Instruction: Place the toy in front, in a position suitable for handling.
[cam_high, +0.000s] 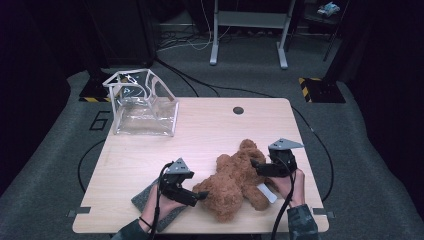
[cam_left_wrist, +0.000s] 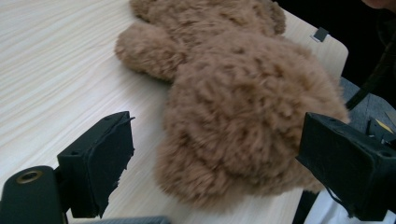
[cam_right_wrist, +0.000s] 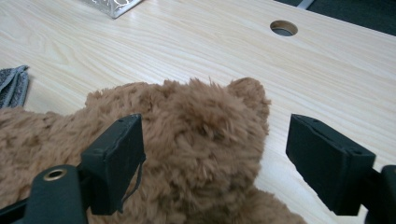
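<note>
A brown plush teddy bear (cam_high: 235, 182) lies on the light wooden table (cam_high: 150, 150) near its front edge. My left gripper (cam_high: 197, 196) sits at the bear's left side. In the left gripper view the bear's rounded lower body (cam_left_wrist: 243, 116) lies between the wide jaws of this gripper (cam_left_wrist: 219, 163), and the left pad (cam_left_wrist: 100, 163) stands clear of the fur. My right gripper (cam_high: 257, 167) is at the bear's right. In the right gripper view its jaws (cam_right_wrist: 215, 158) straddle the bear's head (cam_right_wrist: 196, 140), the right pad (cam_right_wrist: 327, 161) well off the fur.
A clear plastic bag with white edging (cam_high: 145, 107) stands open at the table's back left. A grey cloth (cam_high: 145, 197) lies under my left hand, also seen as the grey cloth (cam_right_wrist: 11, 86) at the left. A round cable hole (cam_high: 238, 110) is at the back.
</note>
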